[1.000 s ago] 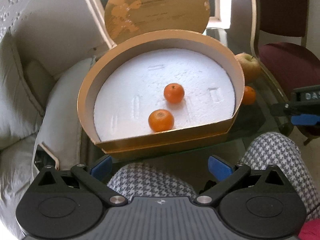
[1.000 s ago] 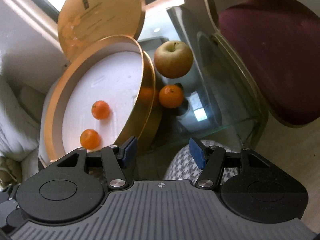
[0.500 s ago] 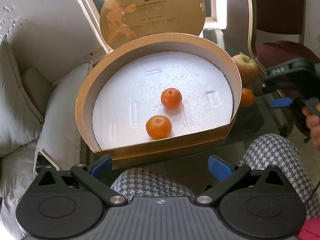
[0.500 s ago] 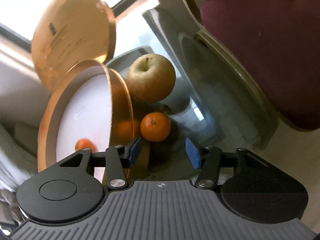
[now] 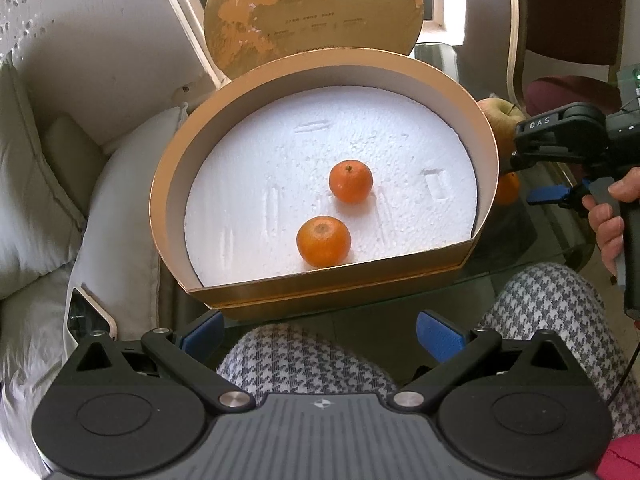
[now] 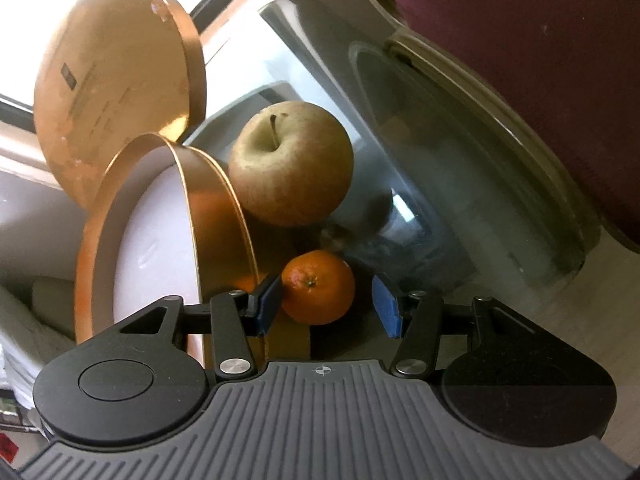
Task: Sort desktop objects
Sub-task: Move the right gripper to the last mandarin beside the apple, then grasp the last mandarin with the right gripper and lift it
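Note:
A round golden box (image 5: 320, 284) with a white foam floor holds two tangerines (image 5: 351, 182) (image 5: 323, 241). Its lid (image 5: 312, 12) leans upright behind it. To the right of the box, on the glass table (image 6: 440, 160), lie an apple (image 6: 292, 164) and a third tangerine (image 6: 318, 288). My right gripper (image 6: 326, 306) is low around that tangerine. Its jaws have just been closing. The left pad is at the fruit's edge and a gap shows at the right pad. My left gripper (image 5: 320, 334) hangs open and empty in front of the box.
A maroon chair (image 6: 540, 60) stands close behind the table's right edge. Pale cushions (image 5: 32, 184) lie left of the box. A person's knees in houndstooth cloth (image 5: 304, 360) are under my left gripper. A hand (image 5: 608, 220) holds the right gripper's handle.
My right gripper has come down and forward, rolling, until the loose tangerine lies between its narrowed jaws. The left gripper has barely moved.

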`<action>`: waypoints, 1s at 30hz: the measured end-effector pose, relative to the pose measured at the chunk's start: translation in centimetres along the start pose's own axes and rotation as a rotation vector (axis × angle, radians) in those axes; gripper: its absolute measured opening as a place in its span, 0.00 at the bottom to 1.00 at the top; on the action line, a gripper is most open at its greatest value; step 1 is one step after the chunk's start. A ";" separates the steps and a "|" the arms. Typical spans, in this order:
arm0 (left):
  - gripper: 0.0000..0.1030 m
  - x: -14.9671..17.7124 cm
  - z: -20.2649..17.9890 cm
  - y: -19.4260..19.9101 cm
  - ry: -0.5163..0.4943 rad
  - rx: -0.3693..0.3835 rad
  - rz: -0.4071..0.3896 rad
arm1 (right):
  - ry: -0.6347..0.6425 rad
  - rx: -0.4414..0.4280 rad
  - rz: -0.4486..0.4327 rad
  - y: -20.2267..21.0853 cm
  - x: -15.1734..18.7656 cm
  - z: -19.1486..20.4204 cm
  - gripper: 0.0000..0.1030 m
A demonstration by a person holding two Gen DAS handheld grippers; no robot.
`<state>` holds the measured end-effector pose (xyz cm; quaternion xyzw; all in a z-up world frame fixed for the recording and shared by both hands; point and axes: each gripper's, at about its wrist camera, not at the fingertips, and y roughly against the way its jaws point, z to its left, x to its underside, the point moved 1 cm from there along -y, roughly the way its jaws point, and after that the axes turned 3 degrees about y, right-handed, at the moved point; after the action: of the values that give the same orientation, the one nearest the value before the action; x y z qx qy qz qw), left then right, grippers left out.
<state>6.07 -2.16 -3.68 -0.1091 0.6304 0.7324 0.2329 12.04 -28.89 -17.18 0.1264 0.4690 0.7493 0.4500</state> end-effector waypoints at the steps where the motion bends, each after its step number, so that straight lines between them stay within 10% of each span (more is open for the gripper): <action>1: 1.00 0.0 0.0 -0.1 0.002 -0.001 0.002 | -0.007 -0.005 0.004 -0.1 -0.1 0.0 0.55; 30: 1.00 1.5 2.1 1.4 0.081 0.039 -0.042 | 0.015 0.013 -0.019 5.3 2.8 0.2 0.43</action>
<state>4.37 0.09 -2.75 -0.1473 0.6510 0.7100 0.2243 7.62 -27.32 -13.35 0.1193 0.4786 0.7427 0.4528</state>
